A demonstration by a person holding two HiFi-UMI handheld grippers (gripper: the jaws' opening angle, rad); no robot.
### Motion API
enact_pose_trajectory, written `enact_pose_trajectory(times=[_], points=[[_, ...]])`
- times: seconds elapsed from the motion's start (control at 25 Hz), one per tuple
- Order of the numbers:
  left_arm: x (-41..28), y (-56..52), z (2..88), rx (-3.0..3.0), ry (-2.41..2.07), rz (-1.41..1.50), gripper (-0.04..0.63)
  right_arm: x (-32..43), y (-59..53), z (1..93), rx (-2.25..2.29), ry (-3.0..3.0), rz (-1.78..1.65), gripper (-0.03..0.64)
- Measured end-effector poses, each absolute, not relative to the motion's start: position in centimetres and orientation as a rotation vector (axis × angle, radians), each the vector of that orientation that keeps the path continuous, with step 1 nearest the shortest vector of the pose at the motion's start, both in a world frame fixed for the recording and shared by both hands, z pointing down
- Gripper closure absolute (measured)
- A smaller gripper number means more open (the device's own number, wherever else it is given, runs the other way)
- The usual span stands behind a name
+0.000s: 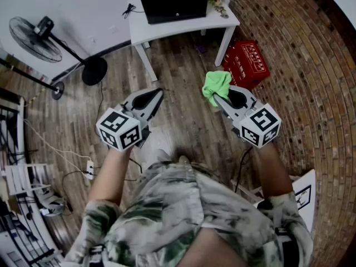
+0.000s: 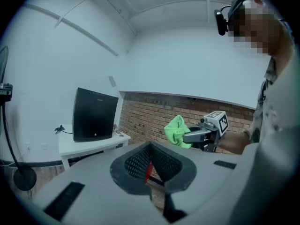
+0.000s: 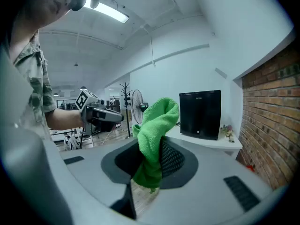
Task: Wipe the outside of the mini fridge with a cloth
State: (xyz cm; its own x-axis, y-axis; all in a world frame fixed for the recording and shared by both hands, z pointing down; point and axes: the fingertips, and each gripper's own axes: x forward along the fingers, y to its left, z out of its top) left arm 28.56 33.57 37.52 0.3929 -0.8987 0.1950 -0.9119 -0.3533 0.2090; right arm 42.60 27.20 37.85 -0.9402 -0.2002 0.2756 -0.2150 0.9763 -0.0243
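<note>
The black mini fridge (image 1: 172,1) stands on a white table (image 1: 183,24) at the far side of the room, well ahead of both grippers. In the right gripper view the fridge (image 3: 200,114) shows its front. My right gripper (image 1: 217,97) is shut on a bright green cloth (image 1: 216,85), which bunches up above the jaws and hangs a little below them (image 3: 154,135). My left gripper (image 1: 157,93) is level with it on the left, jaws together and holding nothing. From the left gripper view, the cloth (image 2: 176,130) and the fridge (image 2: 95,115) are both visible.
A red crate (image 1: 245,63) sits on the wooden floor by the table's right leg, next to the brick wall (image 1: 311,65). A standing fan (image 1: 36,38) and its round base (image 1: 94,70) are at the left. Cables and a power strip (image 1: 89,168) lie on the floor.
</note>
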Motion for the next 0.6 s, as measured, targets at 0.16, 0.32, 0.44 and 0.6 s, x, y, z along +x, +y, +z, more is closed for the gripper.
enact_pose_trajectory(times=[0.16, 0.32, 0.44, 0.6], points=[[29.2, 30.5, 36.8, 2.411, -1.556, 0.096, 0.571, 42.1, 24.4, 37.2, 0.288, -2.842, 0.054, 0.512], [28.0, 27.3, 35.5, 2.457, -1.522, 0.121, 0.569, 40.1, 21.7, 36.0, 0.265, -2.82, 0.018, 0.512], [26.1, 24.8, 34.3, 2.493, -1.482, 0.115, 0.571, 37.9, 19.7, 35.0, 0.216, -2.784, -0.007, 0.512], [22.1, 18.9, 32.1, 2.546, -1.438, 0.105, 0.569, 33.3, 13.7, 32.8, 0.148, -2.739, -0.053, 0.511]])
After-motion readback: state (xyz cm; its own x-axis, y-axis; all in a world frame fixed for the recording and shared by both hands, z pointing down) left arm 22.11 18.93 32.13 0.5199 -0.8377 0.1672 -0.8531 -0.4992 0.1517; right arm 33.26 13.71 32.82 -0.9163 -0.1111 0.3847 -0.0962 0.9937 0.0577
